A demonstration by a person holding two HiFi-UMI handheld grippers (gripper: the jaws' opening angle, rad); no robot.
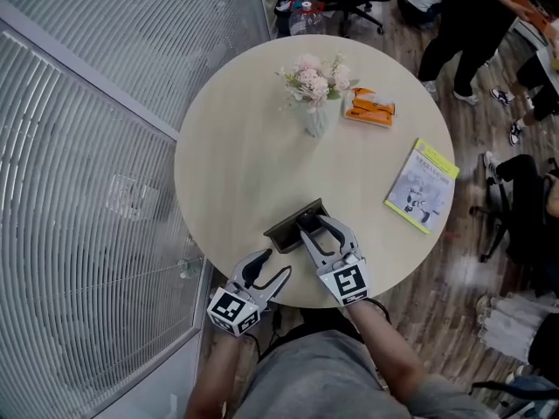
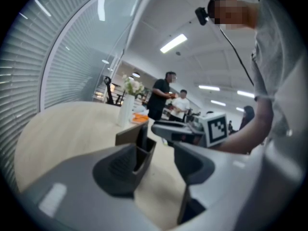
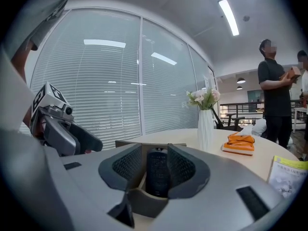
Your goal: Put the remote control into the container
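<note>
Lower centre of the head view: dark container on the round table, near its bottom edge. Right gripper coming up from below, fingertips at the container's right end. Left gripper lower left of that, at the table's rim, short of the container and touching nothing. Upper centre: white vase of pink flowers, with an orange packet just to its right. Right side: yellow-edged booklet lying flat near the rim. Top right, beyond the table: people standing.

Bottom centre of the left gripper view: 2 jaws spread apart, with nothing between them but bare tabletop. Just above the left jaw, the container, with a tall back wall and a lower front. To its right, at mid-frame, the right gripper lying level, marker cube at its rear. Further back, left of centre, the vase.

Bottom centre of the right gripper view: remote control, dark and ribbed, upright between the 2 jaws, pads closed in against its 2 sides. Container's edge right behind it at left, so remote at the container, though cannot tell whether resting inside. Left edge: the left gripper. Right of centre: vase, then packet, then booklet at far lower right. Right edge: 1 person standing.
</note>
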